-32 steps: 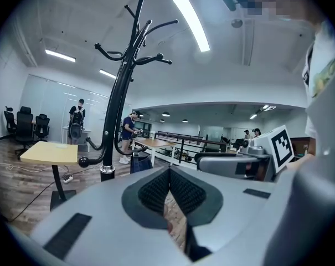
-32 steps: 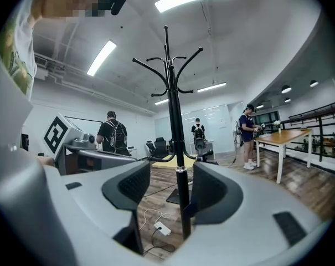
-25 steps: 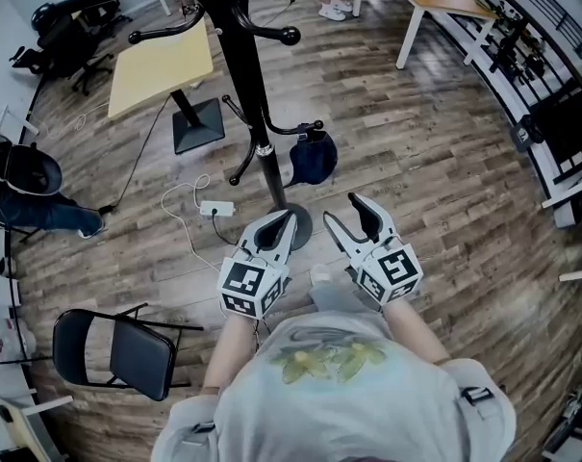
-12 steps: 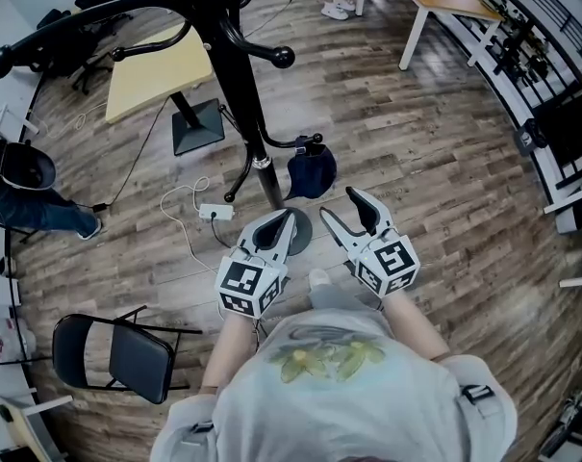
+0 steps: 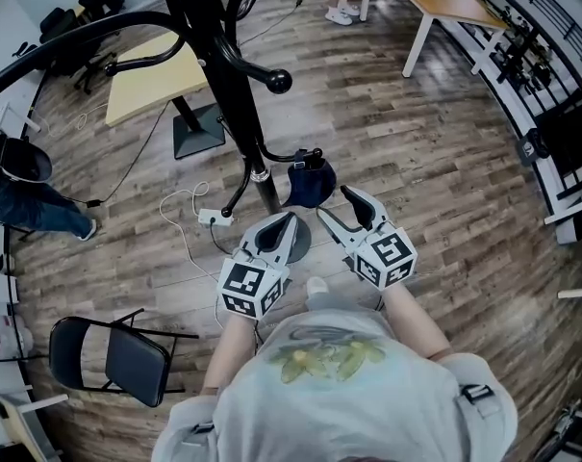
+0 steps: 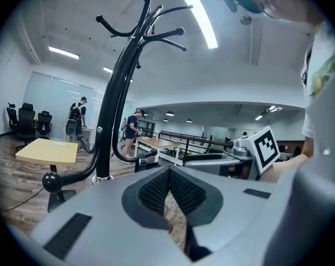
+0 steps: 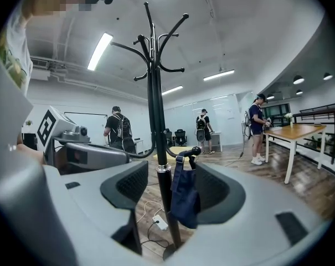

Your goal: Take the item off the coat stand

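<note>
Saw dark blue bag [image 5: 310,179] hanging by its strap from a low hook of black coat stand [image 5: 235,85] | held right gripper [image 5: 333,201] near bag, fingers just opened wide, bag framed between them but not pinched | held left gripper [image 5: 283,227] alongside, by the stand's base, fingers closed together, empty

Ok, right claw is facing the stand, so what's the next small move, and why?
Probably ease the right claw forward until its pads straddle the navy cap, then close. Its jaws have just been opening and stand wide, pressing on nothing. The cap hangs by its strap from a low hook on the coat stand, lined up just ahead of the claw.
</note>
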Demonstrator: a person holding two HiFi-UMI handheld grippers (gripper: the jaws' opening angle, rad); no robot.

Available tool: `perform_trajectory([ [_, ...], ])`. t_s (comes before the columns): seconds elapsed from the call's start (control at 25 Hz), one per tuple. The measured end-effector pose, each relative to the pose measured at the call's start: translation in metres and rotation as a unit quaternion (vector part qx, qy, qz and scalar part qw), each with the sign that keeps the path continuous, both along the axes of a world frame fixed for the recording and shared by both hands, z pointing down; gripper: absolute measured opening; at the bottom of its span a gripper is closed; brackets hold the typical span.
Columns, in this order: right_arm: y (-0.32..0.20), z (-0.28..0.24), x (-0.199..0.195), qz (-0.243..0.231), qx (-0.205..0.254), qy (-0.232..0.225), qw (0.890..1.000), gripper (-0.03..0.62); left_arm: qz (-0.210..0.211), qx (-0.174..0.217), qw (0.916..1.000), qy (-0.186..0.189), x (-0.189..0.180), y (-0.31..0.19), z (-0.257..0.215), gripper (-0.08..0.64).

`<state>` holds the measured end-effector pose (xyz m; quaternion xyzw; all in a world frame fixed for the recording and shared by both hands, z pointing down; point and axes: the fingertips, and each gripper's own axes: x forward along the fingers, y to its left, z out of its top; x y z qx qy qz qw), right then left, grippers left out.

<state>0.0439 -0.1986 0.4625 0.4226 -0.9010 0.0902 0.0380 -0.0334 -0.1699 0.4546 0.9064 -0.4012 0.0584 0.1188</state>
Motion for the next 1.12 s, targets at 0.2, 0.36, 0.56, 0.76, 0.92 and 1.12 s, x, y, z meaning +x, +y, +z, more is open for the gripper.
perform_trajectory([
  [0.2, -0.016, 0.01, 0.001, -0.015, -0.005, 0.011, 1.0, 0.253, -0.009, -0.002, 1.0, -0.001, 0.003, -0.009, 0.003, 0.014],
  [0.36, -0.029, 0.016, 0.002, -0.024, -0.006, 0.018, 1.0, 0.253, -0.021, -0.007, 0.9998, -0.002, 0.004, -0.016, 0.008, 0.014],
  [0.56, -0.043, 0.023, 0.002, -0.037, -0.001, 0.033, 0.999, 0.253, -0.04, -0.008, 0.9991, -0.003, 0.001, -0.022, 0.012, 0.014],
  [0.76, -0.059, 0.036, 0.002, -0.048, 0.002, 0.056, 0.997, 0.253, -0.061, -0.006, 0.9981, -0.005, -0.003, -0.024, 0.014, 0.014],
  [0.92, -0.07, 0.049, -0.003, -0.054, 0.008, 0.084, 0.995, 0.253, -0.068, -0.012, 0.9976, -0.009, -0.006, -0.024, 0.018, 0.014],
  [1.12, -0.078, 0.058, -0.008, -0.06, 0.007, 0.097, 0.993, 0.253, -0.073, -0.019, 0.9971, -0.01, -0.005, -0.023, 0.023, 0.014],
])
